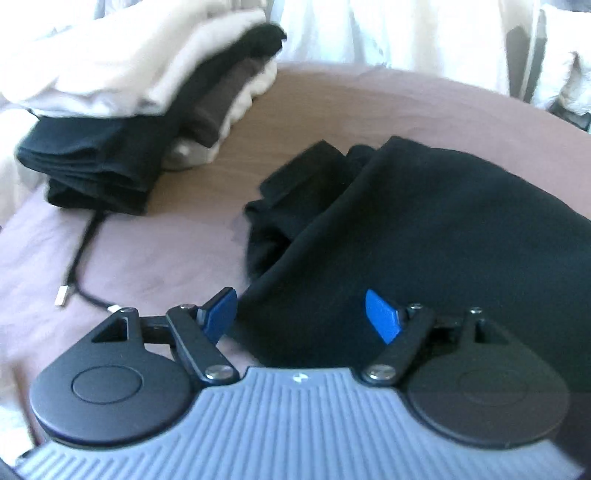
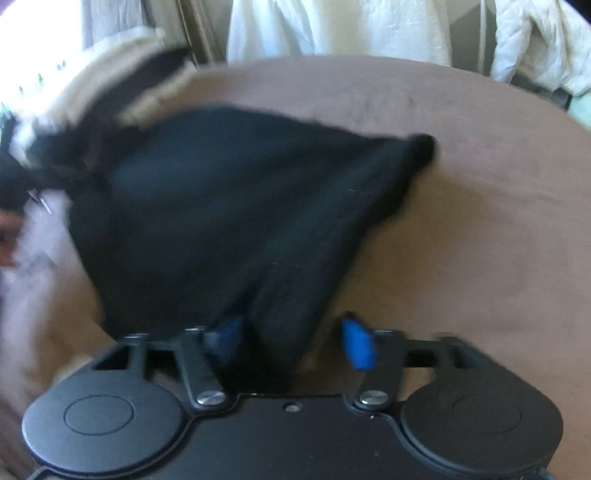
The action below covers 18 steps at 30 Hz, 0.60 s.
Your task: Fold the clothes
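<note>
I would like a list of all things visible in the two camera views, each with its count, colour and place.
black garment: one, black, lying on the bed sheet in front of both grippers, partly folded
stack of folded clothes: one pile, black, brown and cream pieces, far left on the sheet
cable: one, black with a metal plug, on the sheet near the stack
bed sheet: one, mauve-brown, under everything
white fabric: several pieces, white, behind the bed; what they are is unclear
left gripper: one, black with blue pads, open, at the garment's near edge
right gripper: one, black with blue pads, open, a fold of the garment between its fingers
</note>
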Available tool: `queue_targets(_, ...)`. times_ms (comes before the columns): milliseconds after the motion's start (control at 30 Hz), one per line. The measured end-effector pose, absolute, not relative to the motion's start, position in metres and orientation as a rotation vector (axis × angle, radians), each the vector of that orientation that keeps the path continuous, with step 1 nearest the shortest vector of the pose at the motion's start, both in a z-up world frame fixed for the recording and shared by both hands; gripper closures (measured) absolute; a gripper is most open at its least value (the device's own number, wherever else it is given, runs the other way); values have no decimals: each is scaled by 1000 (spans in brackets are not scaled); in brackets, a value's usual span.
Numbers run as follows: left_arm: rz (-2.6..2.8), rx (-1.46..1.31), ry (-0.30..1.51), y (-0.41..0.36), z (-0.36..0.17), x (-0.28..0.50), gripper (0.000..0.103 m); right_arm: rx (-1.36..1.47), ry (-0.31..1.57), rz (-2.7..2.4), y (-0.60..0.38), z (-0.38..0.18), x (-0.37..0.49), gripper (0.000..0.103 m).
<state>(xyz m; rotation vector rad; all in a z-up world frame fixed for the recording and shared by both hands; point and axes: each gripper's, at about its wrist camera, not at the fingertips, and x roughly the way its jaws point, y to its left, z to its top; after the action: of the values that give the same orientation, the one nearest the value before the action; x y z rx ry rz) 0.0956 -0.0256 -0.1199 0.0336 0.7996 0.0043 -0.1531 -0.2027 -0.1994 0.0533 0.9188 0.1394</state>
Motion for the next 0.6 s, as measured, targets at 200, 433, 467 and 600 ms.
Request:
queue_targets(200, -258, 91, 752, -59, -94, 51, 26, 89, 918, 39, -255, -185, -177, 46)
queue_targets(433, -564, 180, 723, -138, -93, 8, 22, 439, 678, 284, -305, -172, -107, 20)
queue_targets(467, -586, 197, 726, -147, -95, 2, 22, 428, 675, 306, -309, -174, -87, 17)
queue_targets(600, -655, 247, 752, -171, -104, -15, 22, 476, 715, 358, -333, -195, -16, 16)
